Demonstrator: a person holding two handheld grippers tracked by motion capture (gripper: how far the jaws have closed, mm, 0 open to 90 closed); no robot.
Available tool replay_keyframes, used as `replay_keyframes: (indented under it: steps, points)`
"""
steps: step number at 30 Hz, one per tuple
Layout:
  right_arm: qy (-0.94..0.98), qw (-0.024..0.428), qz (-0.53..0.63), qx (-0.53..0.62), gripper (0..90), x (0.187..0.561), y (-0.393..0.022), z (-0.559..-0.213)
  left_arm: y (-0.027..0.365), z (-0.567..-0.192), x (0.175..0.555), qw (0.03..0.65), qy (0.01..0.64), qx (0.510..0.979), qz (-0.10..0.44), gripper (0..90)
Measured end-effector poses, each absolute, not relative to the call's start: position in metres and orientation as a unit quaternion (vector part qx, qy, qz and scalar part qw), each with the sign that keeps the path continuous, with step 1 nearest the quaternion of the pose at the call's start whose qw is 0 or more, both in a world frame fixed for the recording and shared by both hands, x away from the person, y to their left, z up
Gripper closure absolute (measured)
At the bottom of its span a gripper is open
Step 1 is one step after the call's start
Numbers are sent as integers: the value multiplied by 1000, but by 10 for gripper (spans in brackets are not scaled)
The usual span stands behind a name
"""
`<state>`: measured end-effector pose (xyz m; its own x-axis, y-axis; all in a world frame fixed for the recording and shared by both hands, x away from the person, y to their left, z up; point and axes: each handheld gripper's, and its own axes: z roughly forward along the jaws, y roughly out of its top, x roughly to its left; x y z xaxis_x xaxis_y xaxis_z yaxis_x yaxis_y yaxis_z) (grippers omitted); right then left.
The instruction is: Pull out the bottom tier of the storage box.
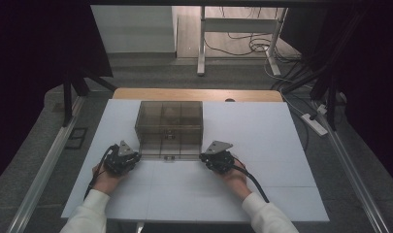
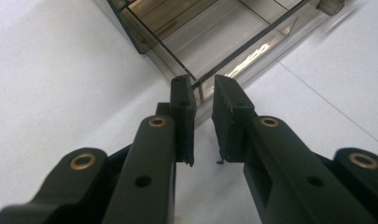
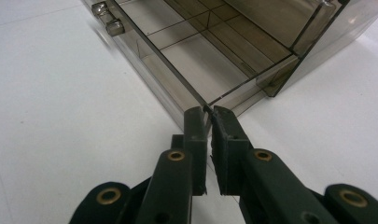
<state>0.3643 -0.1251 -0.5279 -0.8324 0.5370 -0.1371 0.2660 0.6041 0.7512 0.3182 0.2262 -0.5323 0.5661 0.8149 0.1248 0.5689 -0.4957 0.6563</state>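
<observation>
A smoky see-through drawer box point(image 1: 170, 119) stands mid-table. Its bottom drawer point(image 1: 171, 151) is pulled out towards me. My left gripper point(image 1: 136, 156) is at the drawer's front left corner. In the left gripper view the jaws point(image 2: 204, 84) stand a narrow gap apart, with the corner edge of the drawer point(image 2: 214, 42) in that gap. My right gripper point(image 1: 204, 156) is at the front right corner. In the right gripper view its jaws point(image 3: 209, 112) are shut, tips against the corner of the drawer point(image 3: 214, 56). The drawer's compartments look empty.
The box rests on a white tabletop point(image 1: 262, 145) with room on both sides. Small metal knobs point(image 3: 113, 27) sit on the drawer front. A pale object point(image 1: 171, 114) shows dimly inside the upper part of the box. Beyond the table are a desk frame and floor cables.
</observation>
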Motion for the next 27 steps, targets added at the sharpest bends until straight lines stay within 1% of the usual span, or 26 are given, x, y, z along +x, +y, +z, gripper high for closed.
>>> replay_keyframes:
  steps: [27]
  points:
    - [879, 172, 383, 226, 837, 358, -126, -528, 228, -533, 310, 292, 413, 837, 209, 782]
